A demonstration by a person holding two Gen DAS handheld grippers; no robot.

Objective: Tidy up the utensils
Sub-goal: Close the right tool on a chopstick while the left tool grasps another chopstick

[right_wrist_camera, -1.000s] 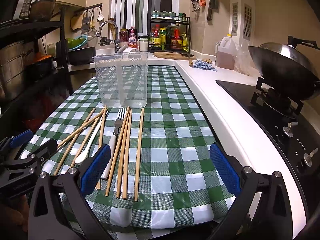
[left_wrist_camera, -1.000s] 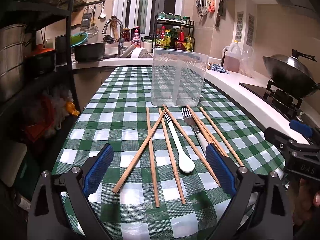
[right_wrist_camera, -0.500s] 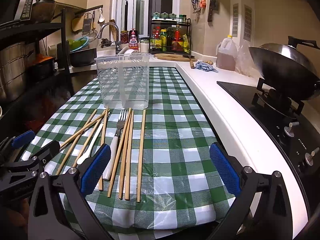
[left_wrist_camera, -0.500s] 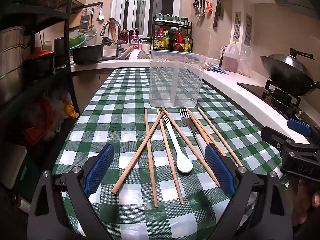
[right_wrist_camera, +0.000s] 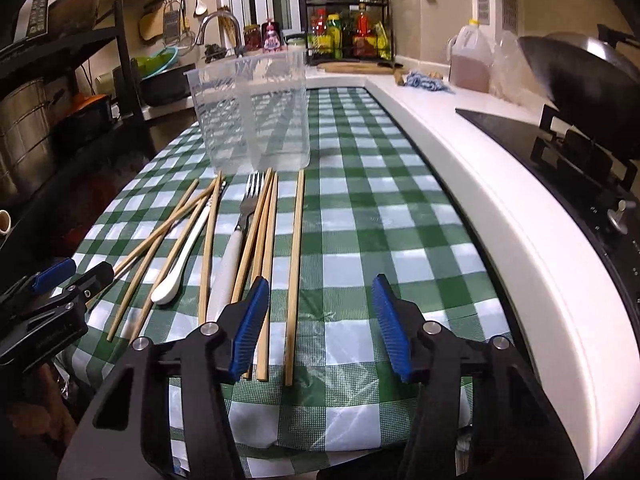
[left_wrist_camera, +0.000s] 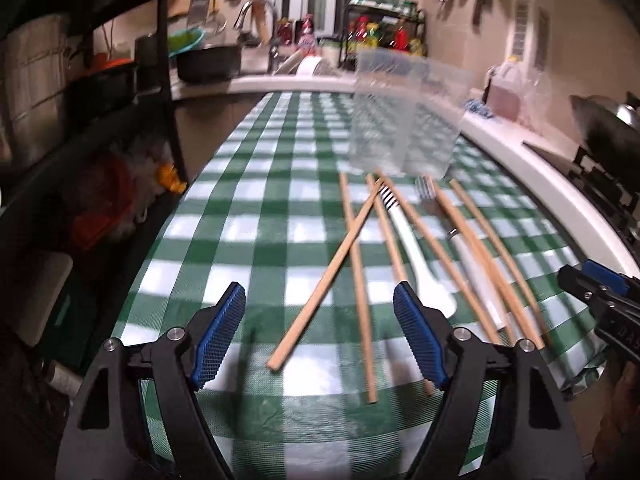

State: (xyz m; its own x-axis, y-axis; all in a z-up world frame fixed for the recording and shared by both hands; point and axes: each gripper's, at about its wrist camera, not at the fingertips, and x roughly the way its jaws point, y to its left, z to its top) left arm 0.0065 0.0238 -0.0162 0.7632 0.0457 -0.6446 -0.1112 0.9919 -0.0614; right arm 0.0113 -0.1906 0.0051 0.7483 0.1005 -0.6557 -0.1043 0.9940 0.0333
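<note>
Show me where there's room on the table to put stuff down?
Free: the cloth between the lone chopstick and the white counter, and left of the crossed chopsticks. Crowded: the middle, where fork, spoon and chopsticks lie before the bin.

Left gripper [left_wrist_camera: 320, 336]: two black angular arms, each ending in a blue ribbed pad [left_wrist_camera: 218, 340], with a silver round screw head at each arm joint. Right gripper [right_wrist_camera: 318, 324]: the same build, black arms with triangular cut-outs, blue ribbed pads [right_wrist_camera: 390, 328] and silver screws. Seen from the left wrist view, the right gripper's black body bears pale lettering, partly legible, beside its blue pad. A hand [right_wrist_camera: 48, 408] grips the left gripper's black body from below.
</note>
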